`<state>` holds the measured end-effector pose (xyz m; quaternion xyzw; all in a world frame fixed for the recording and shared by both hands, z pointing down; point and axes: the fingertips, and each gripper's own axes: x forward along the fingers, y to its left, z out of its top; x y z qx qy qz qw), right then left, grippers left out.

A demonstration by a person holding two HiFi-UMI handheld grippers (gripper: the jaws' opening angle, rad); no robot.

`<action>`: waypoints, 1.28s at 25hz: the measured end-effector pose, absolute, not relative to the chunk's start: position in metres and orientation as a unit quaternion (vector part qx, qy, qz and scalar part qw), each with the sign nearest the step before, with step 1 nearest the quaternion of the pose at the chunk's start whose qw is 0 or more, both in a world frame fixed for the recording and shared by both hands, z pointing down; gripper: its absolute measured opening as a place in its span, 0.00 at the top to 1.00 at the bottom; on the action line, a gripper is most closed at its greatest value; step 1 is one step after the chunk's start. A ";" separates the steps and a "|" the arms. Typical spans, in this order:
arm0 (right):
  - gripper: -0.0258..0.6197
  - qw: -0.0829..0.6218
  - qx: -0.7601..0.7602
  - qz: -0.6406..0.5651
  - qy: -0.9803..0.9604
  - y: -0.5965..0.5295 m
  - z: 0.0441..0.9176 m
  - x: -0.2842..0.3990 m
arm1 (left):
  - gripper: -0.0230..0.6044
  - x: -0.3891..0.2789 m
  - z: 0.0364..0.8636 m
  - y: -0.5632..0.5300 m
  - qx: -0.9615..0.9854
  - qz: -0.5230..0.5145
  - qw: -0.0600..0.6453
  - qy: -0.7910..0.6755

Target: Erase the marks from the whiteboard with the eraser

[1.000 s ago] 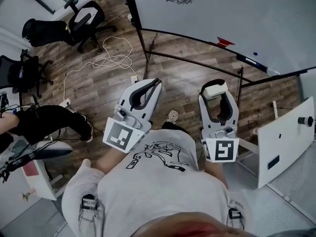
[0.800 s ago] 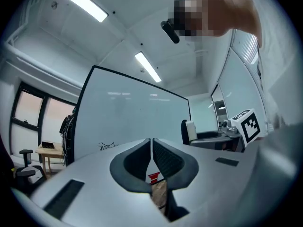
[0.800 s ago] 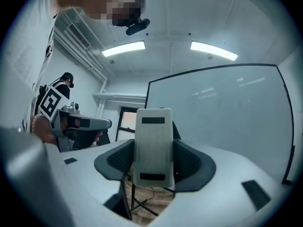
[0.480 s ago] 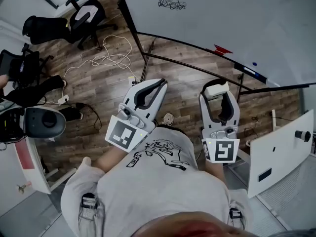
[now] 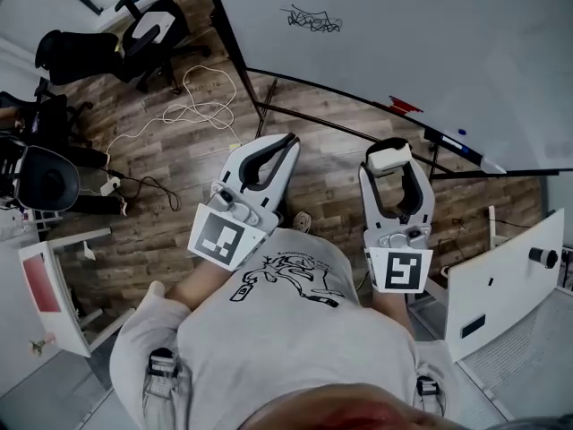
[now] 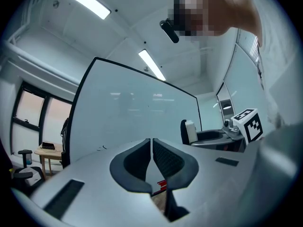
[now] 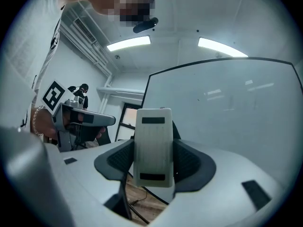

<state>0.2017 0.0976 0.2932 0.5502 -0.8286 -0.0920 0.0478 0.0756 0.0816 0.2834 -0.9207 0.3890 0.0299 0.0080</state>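
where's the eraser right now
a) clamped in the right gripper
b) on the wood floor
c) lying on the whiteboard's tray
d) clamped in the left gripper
A: the right gripper view shows the eraser clamped between the jaws of the right gripper, while the left gripper has its jaws together on nothing.

Whiteboard's ahead of my left gripper and right gripper, marks on it well out front of the left one, eraser between the right one's jaws.

The whiteboard is cut off at top; its scribble is unreadably small.
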 end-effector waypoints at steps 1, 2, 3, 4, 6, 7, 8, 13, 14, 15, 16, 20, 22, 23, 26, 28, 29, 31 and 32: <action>0.56 0.048 0.551 -0.094 -0.828 0.091 0.291 0.198 | 0.91 0.072 0.283 0.075 -0.920 0.031 0.009 0.389; 0.56 0.049 0.551 -0.097 -0.828 0.083 0.290 0.195 | 0.91 0.069 0.283 0.068 -0.920 0.032 0.010 0.390; 0.56 0.052 0.551 -0.100 -0.827 0.075 0.290 0.192 | 0.91 0.065 0.283 0.060 -0.920 0.033 0.010 0.390; 0.56 0.054 0.552 -0.101 -0.826 0.066 0.290 0.188 | 0.91 0.062 0.282 0.052 -0.921 0.035 0.010 0.389; 0.56 0.058 0.553 -0.107 -0.824 0.049 0.288 0.180 | 0.91 0.053 0.281 0.036 -0.921 0.037 0.012 0.387; 0.56 0.063 0.553 -0.111 -0.823 0.041 0.288 0.175 | 0.91 0.048 0.281 0.027 -0.922 0.036 0.012 0.386; 0.56 0.068 0.553 -0.117 -0.822 0.032 0.288 0.170 | 0.91 0.043 0.281 0.019 -0.922 0.035 0.011 0.386; 0.56 0.114 0.570 -0.157 -0.799 -0.010 0.292 0.155 | 0.91 0.020 0.281 -0.020 -0.922 0.045 0.010 0.384; 0.56 0.134 0.577 -0.164 -0.789 -0.017 0.299 0.157 | 0.91 0.016 0.283 -0.026 -0.923 0.041 0.008 0.382; 0.56 0.165 0.583 -0.169 -0.777 -0.025 0.306 0.159 | 0.91 0.012 0.284 -0.032 -0.924 0.039 0.007 0.380; 0.56 0.202 0.586 -0.175 -0.765 -0.033 0.310 0.159 | 0.91 0.008 0.285 -0.038 -0.925 0.041 0.007 0.378; 0.56 0.291 0.590 -0.229 -0.717 -0.068 0.309 0.154 | 0.91 -0.008 0.286 -0.060 -0.928 0.054 0.005 0.369; 0.56 0.327 0.590 -0.258 -0.692 -0.084 0.311 0.155 | 0.91 -0.013 0.292 -0.067 -0.931 0.044 -0.004 0.363; 0.56 0.343 0.590 -0.269 -0.680 -0.093 0.313 0.156 | 0.91 -0.015 0.294 -0.071 -0.932 0.042 -0.006 0.359; 0.56 0.382 0.588 -0.290 -0.651 -0.117 0.318 0.160 | 0.91 -0.019 0.297 -0.081 -0.936 0.041 -0.004 0.349; 0.56 0.395 0.591 -0.300 -0.636 -0.130 0.319 0.164 | 0.91 -0.021 0.298 -0.086 -0.938 0.042 -0.001 0.344; 0.56 0.399 0.593 -0.304 -0.629 -0.135 0.318 0.166 | 0.91 -0.022 0.298 -0.088 -0.938 0.043 -0.001 0.343; 0.56 0.406 0.597 -0.314 -0.617 -0.144 0.315 0.168 | 0.91 -0.023 0.298 -0.091 -0.939 0.044 -0.001 0.341; 0.56 0.409 0.598 -0.320 -0.611 -0.148 0.312 0.169 | 0.91 -0.024 0.297 -0.093 -0.939 0.045 -0.001 0.340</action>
